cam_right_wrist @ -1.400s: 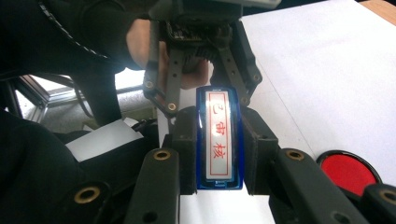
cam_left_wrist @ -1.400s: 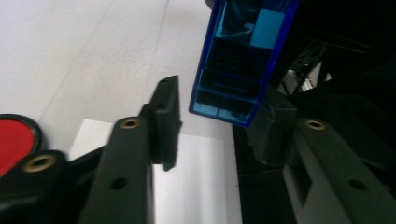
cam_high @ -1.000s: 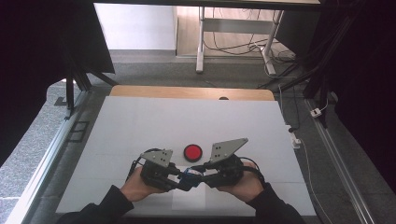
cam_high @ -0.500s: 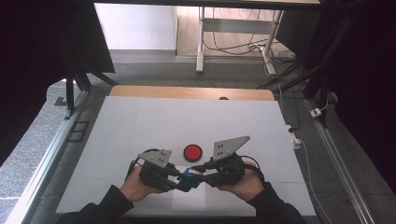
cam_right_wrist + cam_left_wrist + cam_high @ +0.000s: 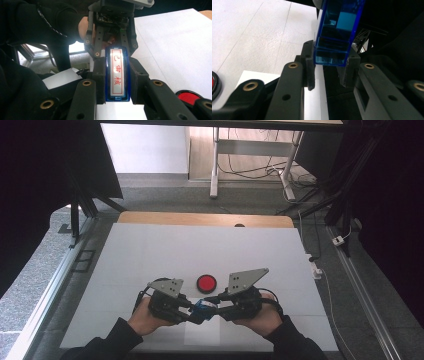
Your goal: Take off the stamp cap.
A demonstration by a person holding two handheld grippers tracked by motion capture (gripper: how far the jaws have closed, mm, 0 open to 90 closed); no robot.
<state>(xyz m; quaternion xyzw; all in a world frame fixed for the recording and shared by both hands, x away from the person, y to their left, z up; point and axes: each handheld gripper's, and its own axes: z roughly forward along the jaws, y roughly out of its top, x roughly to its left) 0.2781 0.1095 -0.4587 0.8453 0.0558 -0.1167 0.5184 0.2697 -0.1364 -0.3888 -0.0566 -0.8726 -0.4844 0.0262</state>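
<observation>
A small blue transparent case (image 5: pixel 202 309) with a white label of red characters (image 5: pixel 117 75) hangs just above the table between my two grippers. My left gripper (image 5: pixel 193 313) is shut on one end of it; in the left gripper view the blue case (image 5: pixel 337 30) sits clamped between the black fingertips (image 5: pixel 309 62). My right gripper (image 5: pixel 212 306) is shut on the other end, with the label facing its camera. In the right gripper view, the left gripper (image 5: pixel 110 48) appears beyond the case. A red round disc in a black rim (image 5: pixel 206 283) lies just beyond the grippers.
The white table mat (image 5: pixel 150 255) stretches wide to both sides and ahead. A white paper sheet (image 5: pixel 202 334) lies under the hands near the front edge. A wooden strip (image 5: pixel 200 218) borders the far edge. Metal rails run along both sides.
Both grippers keep hold of the blue case in nearly the same spot. Only slight shifts of the hands are visible.
</observation>
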